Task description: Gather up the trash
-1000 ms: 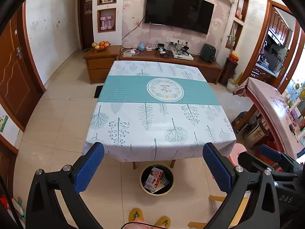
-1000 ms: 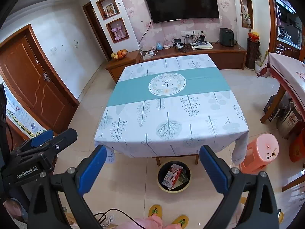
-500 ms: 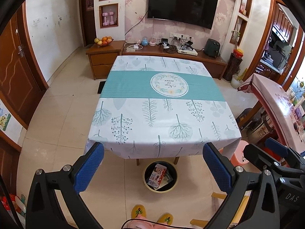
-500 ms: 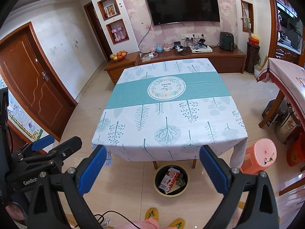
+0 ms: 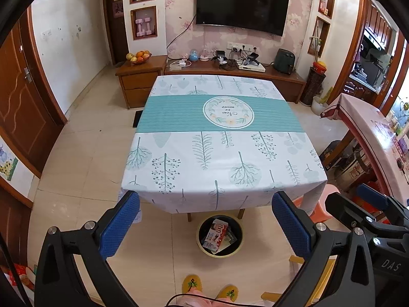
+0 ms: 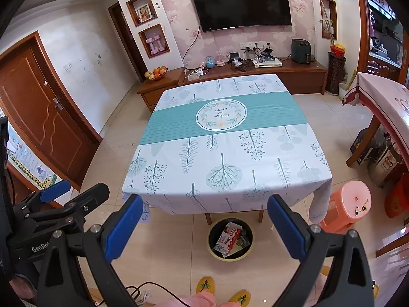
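Trash bin [image 5: 219,235] on pale floor tiles [image 5: 84,168] under clothed table [image 5: 222,153], holding red-and-white wrappers [image 5: 215,233]; left gripper [image 5: 205,226] and right gripper [image 6: 204,226] held above, jaws wide apart.

Tiled floor [image 5: 84,158], floral pink wall [image 5: 179,12]

black frames | blue fingers [image 5: 120,226] | silver screws | yellow slippers [image 6: 205,285]

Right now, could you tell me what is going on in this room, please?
A person stands at the near edge of the table, holding the left claw and the right claw, both open and holding nothing. The trash bin on the floor below the table edge already holds a snack box and other wrappers.
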`<state>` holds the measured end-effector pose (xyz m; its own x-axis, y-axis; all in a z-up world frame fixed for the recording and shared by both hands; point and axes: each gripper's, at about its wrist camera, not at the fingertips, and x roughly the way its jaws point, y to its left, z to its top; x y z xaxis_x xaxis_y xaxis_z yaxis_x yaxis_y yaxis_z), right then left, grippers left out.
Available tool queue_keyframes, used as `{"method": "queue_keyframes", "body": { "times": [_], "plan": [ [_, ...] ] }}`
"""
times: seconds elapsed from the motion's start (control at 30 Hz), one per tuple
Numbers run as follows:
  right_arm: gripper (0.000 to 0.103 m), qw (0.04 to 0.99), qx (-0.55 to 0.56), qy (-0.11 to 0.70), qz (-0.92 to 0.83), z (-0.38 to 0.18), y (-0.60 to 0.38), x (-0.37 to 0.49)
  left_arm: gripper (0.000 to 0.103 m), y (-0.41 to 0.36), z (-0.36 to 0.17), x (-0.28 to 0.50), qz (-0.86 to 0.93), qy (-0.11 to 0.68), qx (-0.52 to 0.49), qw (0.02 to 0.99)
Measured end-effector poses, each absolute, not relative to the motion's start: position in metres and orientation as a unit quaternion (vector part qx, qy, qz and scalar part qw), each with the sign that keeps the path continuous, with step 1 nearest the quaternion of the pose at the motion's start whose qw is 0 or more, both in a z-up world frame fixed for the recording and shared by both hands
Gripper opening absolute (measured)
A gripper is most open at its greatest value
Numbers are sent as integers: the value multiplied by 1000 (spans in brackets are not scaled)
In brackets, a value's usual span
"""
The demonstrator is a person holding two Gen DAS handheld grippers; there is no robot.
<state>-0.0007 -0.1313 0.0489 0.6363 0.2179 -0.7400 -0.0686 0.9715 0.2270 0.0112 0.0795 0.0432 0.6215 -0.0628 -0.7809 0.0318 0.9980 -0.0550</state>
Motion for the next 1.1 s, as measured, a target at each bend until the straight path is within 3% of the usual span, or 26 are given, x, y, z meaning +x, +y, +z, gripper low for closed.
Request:
{"method": "queue_keyframes", "body": {
  "times": [1.1],
  "plan": [
    [98,900,91,419,84,46,-127,-9,102,92,40,1,-24,437,-12,899]
  ]
}}
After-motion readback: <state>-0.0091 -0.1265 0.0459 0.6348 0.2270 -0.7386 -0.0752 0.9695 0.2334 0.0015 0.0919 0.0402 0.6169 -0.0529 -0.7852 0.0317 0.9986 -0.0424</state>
